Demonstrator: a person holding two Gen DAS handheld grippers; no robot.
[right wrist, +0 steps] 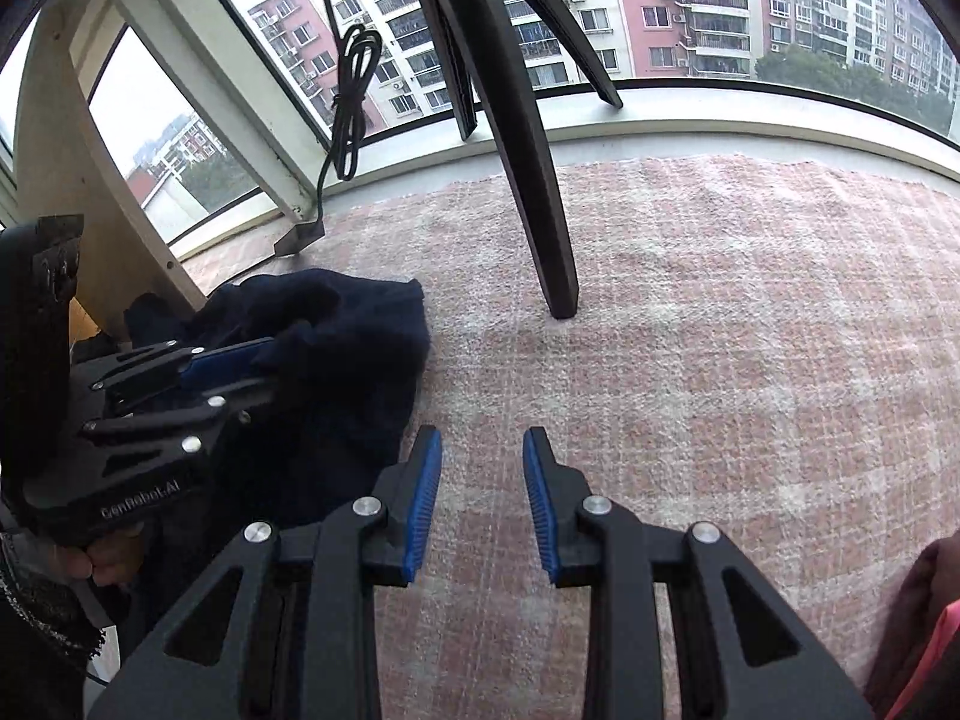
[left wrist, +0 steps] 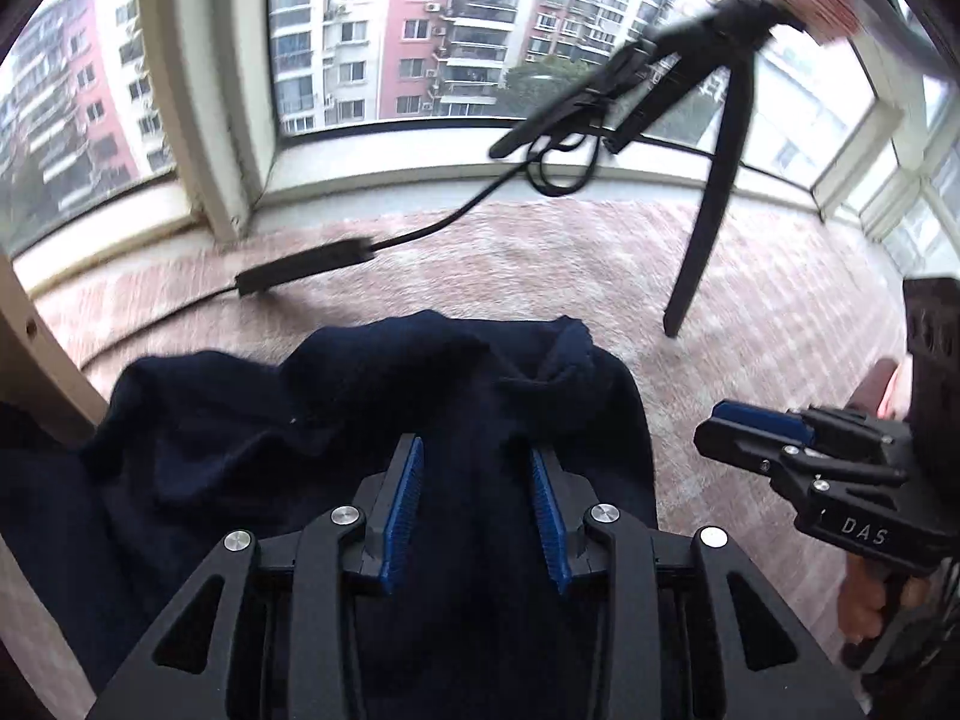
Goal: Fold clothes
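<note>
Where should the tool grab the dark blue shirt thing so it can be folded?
Probably the raised fold at the far edge of the navy garment, coming from above. It lies crumpled in a heap on the pink checked cloth, so flat parts give little to pinch. The left tool is open over it; the right tool, also open, is beside it.

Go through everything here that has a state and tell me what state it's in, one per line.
Left gripper: open, fingers either side of the navy cloth.
Right gripper: open, empty, over the pink blanket.
Navy garment: crumpled, unfolded.
Tripod: standing on the blanket.
Cable: bundled, hanging.
</note>
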